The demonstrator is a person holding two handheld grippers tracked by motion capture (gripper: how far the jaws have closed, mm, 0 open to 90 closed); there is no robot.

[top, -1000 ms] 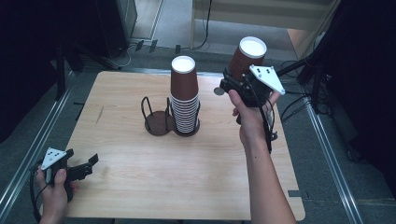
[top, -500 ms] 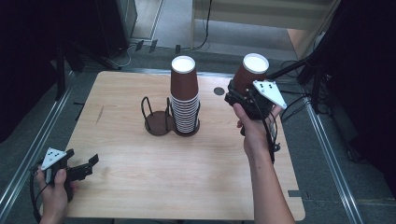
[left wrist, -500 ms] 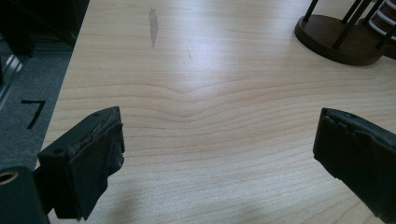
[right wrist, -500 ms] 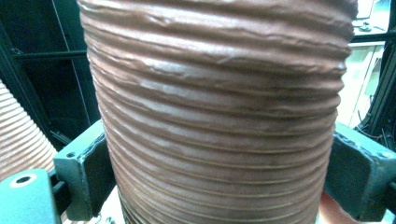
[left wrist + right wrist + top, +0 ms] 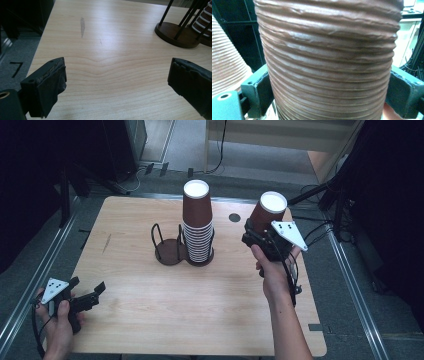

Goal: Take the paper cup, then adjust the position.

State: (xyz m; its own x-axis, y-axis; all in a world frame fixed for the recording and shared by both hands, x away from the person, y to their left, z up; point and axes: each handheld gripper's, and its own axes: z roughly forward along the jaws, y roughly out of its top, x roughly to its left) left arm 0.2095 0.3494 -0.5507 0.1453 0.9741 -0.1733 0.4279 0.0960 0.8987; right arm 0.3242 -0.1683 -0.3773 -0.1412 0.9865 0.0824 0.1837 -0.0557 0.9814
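Note:
My right gripper [image 5: 256, 234] is shut on a brown ribbed paper cup [image 5: 268, 210], held bottom-up above the table's right side. In the right gripper view the cup [image 5: 329, 57] sits between the two jaws, whose pads [image 5: 259, 92] press its sides. A tall stack of the same cups [image 5: 197, 227] stands upside down in one ring of a dark wire holder [image 5: 168, 251] at mid-table. The holder's left ring is empty. My left gripper [image 5: 93, 295] hovers open over the front left corner, with bare wood between its jaws [image 5: 115, 85].
The wooden table [image 5: 150, 320] has a small dark hole [image 5: 234, 217] near the back right. Metal rails run along both sides of the table. Cables and stands crowd the floor at the right. The holder's base [image 5: 175, 35] lies ahead of the left gripper.
The right hand has come down and slightly toward me with the cup still in its jaws. The left hand has stayed where it was.

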